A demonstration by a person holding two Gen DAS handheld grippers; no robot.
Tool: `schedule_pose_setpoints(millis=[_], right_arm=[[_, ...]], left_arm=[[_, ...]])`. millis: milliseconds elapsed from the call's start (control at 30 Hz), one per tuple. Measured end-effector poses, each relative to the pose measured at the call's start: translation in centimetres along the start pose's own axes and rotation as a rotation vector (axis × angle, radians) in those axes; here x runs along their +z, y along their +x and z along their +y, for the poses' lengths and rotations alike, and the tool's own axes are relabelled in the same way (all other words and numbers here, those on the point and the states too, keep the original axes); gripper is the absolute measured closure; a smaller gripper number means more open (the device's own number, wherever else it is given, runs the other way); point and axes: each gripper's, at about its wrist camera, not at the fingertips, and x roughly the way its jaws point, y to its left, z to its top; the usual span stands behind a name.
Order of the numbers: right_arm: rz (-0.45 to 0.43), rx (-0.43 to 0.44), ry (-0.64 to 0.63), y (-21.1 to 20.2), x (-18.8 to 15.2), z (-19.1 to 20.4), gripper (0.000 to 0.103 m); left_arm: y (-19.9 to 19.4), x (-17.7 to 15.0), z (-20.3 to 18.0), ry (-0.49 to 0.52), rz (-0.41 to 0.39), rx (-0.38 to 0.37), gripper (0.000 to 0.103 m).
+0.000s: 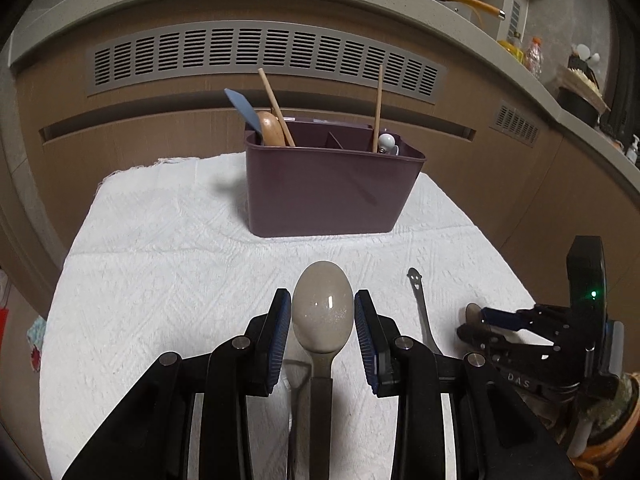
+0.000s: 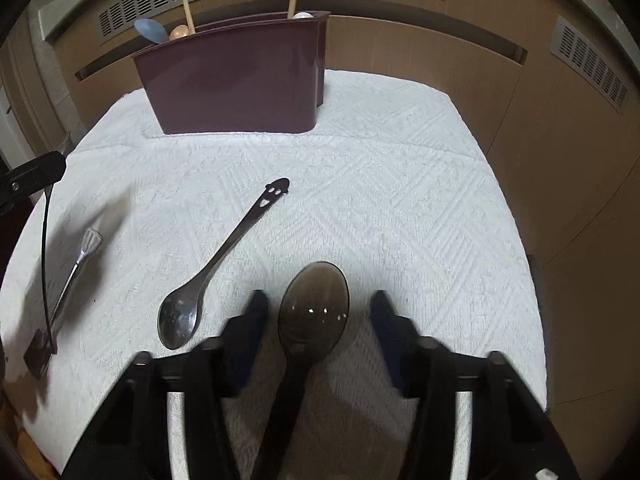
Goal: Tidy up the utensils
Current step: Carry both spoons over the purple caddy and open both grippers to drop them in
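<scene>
Two grippers are in view, each with a spoon between its fingers. The left gripper point(image 1: 322, 300) is clamped on the bowl of a grey spoon point(image 1: 322, 320): both blue pads point(image 1: 282, 332) sit against the bowl's edges, and the handle runs back under the gripper. The spoon is clear of the white cloth point(image 1: 160, 260).

The right gripper point(image 2: 318, 300) straddles the bowl of a dark spoon point(image 2: 314, 312). A sliver of cloth shows on either side of the bowl and the fingers are blurred, so whether they press on it cannot be told.

A metal spoon point(image 2: 180, 318) with a smiling face cut into its handle lies on the cloth just left of the right gripper. A second metal utensil point(image 2: 78, 264) lies further left.

A maroon box point(image 1: 328, 192) stands at the far side of the cloth, well apart from both grippers. It holds wooden utensils point(image 1: 276, 108) and a blue spatula point(image 1: 242, 108).
</scene>
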Motion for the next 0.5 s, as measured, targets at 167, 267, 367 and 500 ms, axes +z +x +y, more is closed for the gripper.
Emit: schedule_pose_setpoints(millis=[167,267,367,500], right_arm=[[-0.037,0.034,-0.046,-2.2,-0.1,1.1,0.071],[-0.101,0.052,-0.057,-4.4,0.0,1.2,0.071],[-0.181,0.057,-0.075,-6.9,0.1,1.4,0.071],[-0.258,0.078,-0.099,-9.5,0.0,1.7,0.072]], left_arm=[[-1.8,-0.3,-0.4,-0.001,-0.021,-0.014,0.069],[-3.8,-0.3,-1.3,0.016,-0.066,-0.009,0.069],[-5.9,-0.4,-2.3,0.040,-0.114,-0.003,0.069],[-9.0,0.3,-3.8,0.075,-0.180,-0.002,0.069]])
